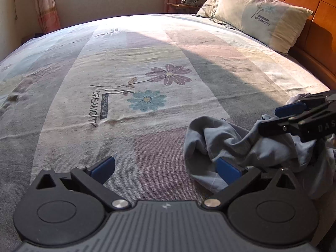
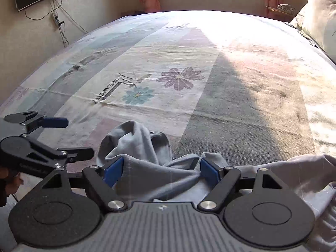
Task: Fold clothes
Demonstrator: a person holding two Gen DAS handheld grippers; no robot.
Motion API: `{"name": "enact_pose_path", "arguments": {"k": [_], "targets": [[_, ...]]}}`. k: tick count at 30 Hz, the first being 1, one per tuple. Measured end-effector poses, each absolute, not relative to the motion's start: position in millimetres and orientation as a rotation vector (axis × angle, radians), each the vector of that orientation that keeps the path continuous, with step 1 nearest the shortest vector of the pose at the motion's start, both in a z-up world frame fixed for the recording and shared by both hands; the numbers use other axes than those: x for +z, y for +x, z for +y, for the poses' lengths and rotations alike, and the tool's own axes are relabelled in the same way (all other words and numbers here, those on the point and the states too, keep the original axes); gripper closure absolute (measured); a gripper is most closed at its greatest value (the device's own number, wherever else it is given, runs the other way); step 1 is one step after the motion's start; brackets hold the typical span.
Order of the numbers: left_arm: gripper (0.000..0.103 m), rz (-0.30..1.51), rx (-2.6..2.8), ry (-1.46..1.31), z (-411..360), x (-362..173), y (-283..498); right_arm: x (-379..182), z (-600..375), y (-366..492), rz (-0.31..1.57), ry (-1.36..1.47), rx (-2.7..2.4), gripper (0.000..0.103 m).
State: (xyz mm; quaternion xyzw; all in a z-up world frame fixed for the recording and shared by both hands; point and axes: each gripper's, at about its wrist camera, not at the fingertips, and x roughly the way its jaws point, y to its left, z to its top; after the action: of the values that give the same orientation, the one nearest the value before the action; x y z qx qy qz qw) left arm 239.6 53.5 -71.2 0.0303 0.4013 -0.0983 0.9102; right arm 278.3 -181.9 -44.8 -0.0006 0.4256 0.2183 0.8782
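Both grippers stand wide apart over a bed, and neither pinches anything. From the left wrist, the left gripper (image 1: pixel 166 168) has its blue pads spread; its right pad sits against the near fold of a crumpled grey-blue garment (image 1: pixel 220 142), while its left pad hangs over bare bedspread (image 1: pixel 105 73), so nothing is clamped. The garment lies heaped near the bed's near edge, toward the headboard side, and the right gripper (image 1: pixel 281 115) reaches in over it from the right. A pillow (image 1: pixel 258 16) leans against the wooden headboard (image 1: pixel 315 6) at the far right corner. From the right wrist, the right gripper (image 2: pixel 160 171) is released too: cloth bunches up between its blue pads, but they stand clear on either side and do not appear to press on it. The garment (image 2: pixel 147 147) spreads from a raised hump ahead of the pads back under the camera and off toward the right, so its long axis seems to run roughly along the near edge of the bed; which end is which cannot be told from the bundle. The left gripper (image 2: pixel 73 138) shows at the left, also open, with a hand (image 2: pixel 10 184) behind it. Folding looks barely begun: the garment is still a wrinkled heap, not yet flattened, and every fold seems left to do.
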Motion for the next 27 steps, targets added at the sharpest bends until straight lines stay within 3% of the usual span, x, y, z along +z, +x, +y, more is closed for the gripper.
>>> {"name": "enact_pose_path", "arguments": {"k": [3, 10, 15, 22, 27], "targets": [[0.001, 0.829, -0.222, 0.076, 49.9, -70.0, 233.0, -49.2, -199.6, 296.3, 0.915, 0.042, 0.402, 0.019], [0.001, 0.84, -0.285, 0.107, 28.1, -73.1, 227.5, -3.3, -223.2, 238.6, 0.785, -0.026, 0.425, 0.016], [0.001, 0.856, -0.304, 0.135, 15.0, -74.5, 219.1, 3.4, -198.1, 189.6, 0.743, -0.346, 0.496, 0.0], [0.001, 0.863, -0.309, 0.163, 16.7, -68.5, 206.8, -56.1, -143.4, 185.3, 0.692, -0.898, 0.357, 0.0], [0.001, 0.857, -0.329, 0.172, 17.5, -68.6, 208.3, -38.5, -133.6, 207.1, 0.625, -0.85, 0.358, 0.0]]}}
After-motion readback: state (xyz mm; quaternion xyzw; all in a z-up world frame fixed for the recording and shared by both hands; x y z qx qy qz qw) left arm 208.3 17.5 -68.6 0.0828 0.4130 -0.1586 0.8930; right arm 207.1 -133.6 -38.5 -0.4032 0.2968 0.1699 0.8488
